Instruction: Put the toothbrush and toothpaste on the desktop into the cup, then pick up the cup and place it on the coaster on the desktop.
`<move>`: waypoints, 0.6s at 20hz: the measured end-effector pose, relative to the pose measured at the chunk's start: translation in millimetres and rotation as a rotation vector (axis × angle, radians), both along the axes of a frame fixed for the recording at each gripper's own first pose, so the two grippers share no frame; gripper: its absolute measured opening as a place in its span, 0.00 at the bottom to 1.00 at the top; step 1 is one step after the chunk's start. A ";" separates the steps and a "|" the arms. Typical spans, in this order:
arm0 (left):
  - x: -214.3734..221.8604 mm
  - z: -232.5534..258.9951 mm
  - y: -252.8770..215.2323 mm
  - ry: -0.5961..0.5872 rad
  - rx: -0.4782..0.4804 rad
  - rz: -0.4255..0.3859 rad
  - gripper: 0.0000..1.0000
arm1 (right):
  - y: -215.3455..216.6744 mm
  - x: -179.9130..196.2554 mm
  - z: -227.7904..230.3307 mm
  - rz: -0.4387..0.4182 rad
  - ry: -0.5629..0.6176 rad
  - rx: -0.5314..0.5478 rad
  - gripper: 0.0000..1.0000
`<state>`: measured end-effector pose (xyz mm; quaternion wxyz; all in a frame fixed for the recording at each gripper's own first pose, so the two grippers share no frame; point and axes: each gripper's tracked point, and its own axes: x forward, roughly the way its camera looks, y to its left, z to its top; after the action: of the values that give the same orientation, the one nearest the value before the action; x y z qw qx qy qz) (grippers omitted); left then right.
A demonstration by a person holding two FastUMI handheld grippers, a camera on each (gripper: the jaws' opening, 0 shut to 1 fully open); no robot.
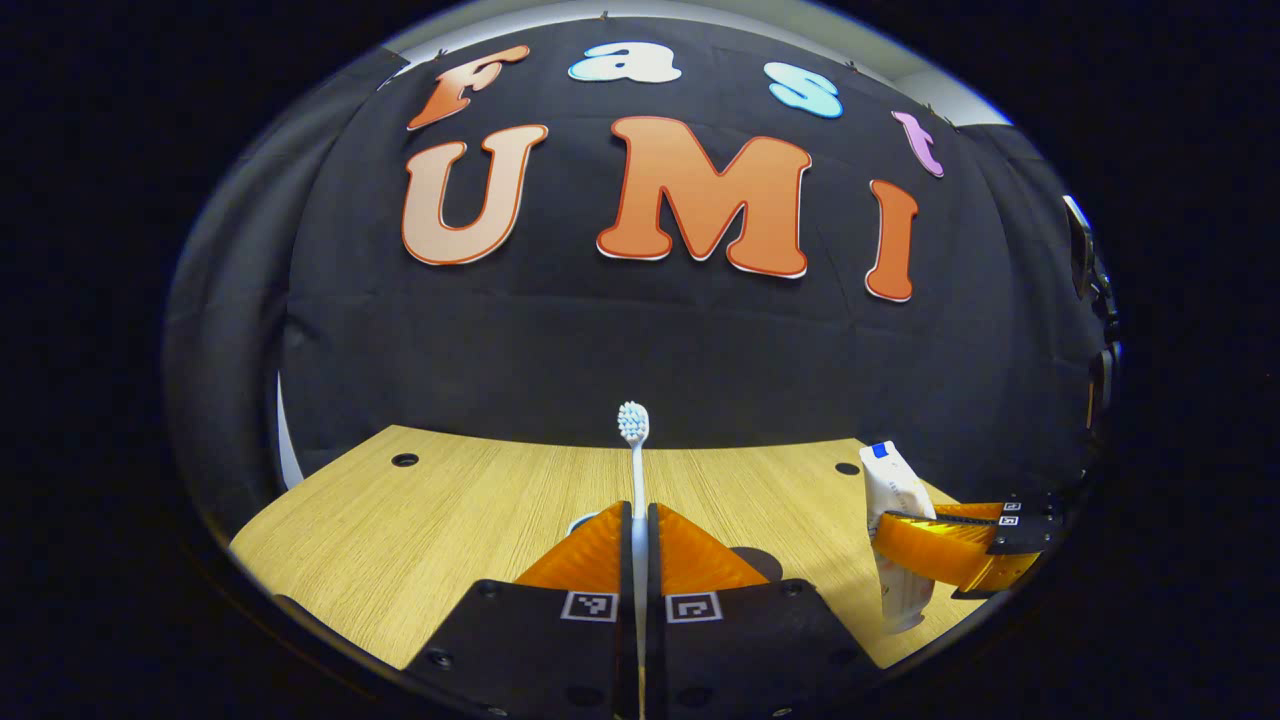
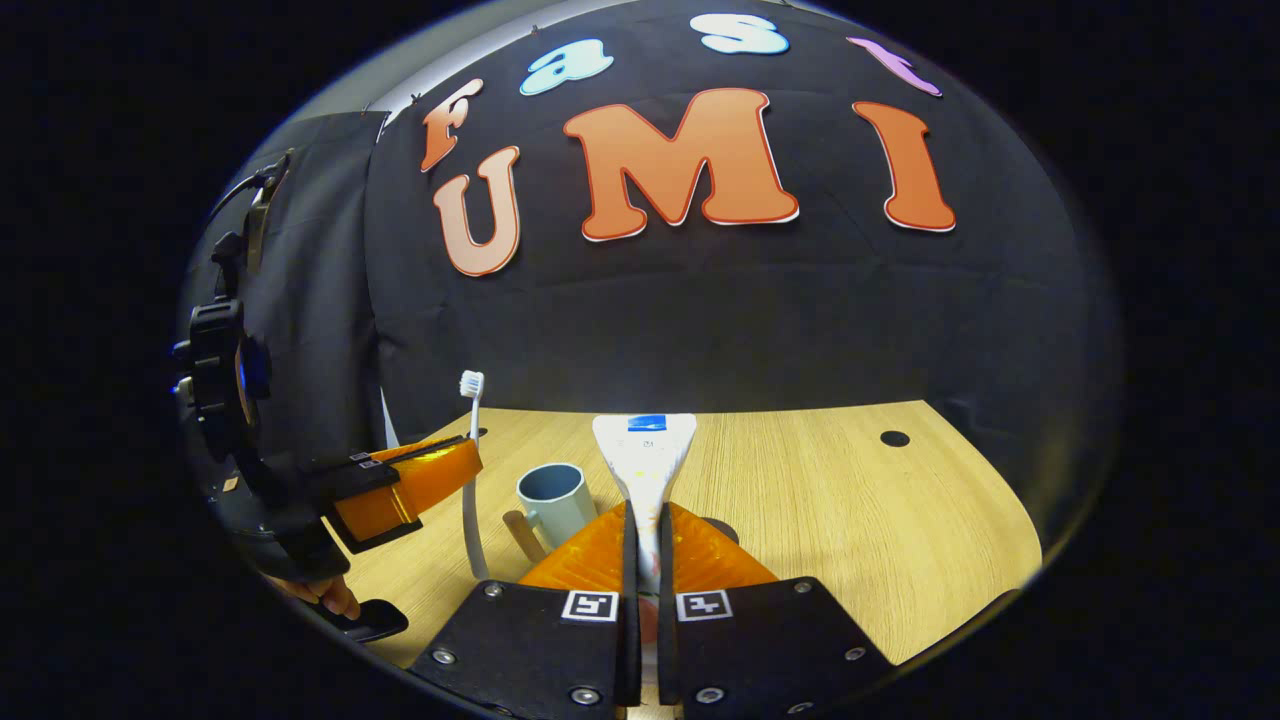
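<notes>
The blue-grey cup [image 2: 556, 500] stands open-mouthed on the wooden tabletop [image 2: 850, 520] toward its left edge. The left gripper [image 1: 638, 545] pinches the white toothbrush [image 1: 634, 440] upright, bristles up; the right gripper [image 2: 645, 545] clamps the white toothpaste [image 2: 643, 455], above the tabletop.

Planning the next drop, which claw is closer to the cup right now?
Left, seemingly. The left claw, holding the toothbrush, hangs just beside the cup; the right claw, holding the toothpaste, sits nearer the camera.
</notes>
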<state>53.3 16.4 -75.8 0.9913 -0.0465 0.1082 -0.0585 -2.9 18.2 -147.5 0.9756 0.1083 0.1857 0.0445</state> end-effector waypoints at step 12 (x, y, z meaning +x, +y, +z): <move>61.4 55.7 28.1 -0.217 0.025 0.048 0.02 | -1.5 36.5 23.4 0.015 -0.151 -0.054 0.06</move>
<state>114.7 44.5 -20.1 0.9988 -0.0304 0.0000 -0.0381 33.5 16.7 -124.1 0.9890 0.0768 0.1135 0.0549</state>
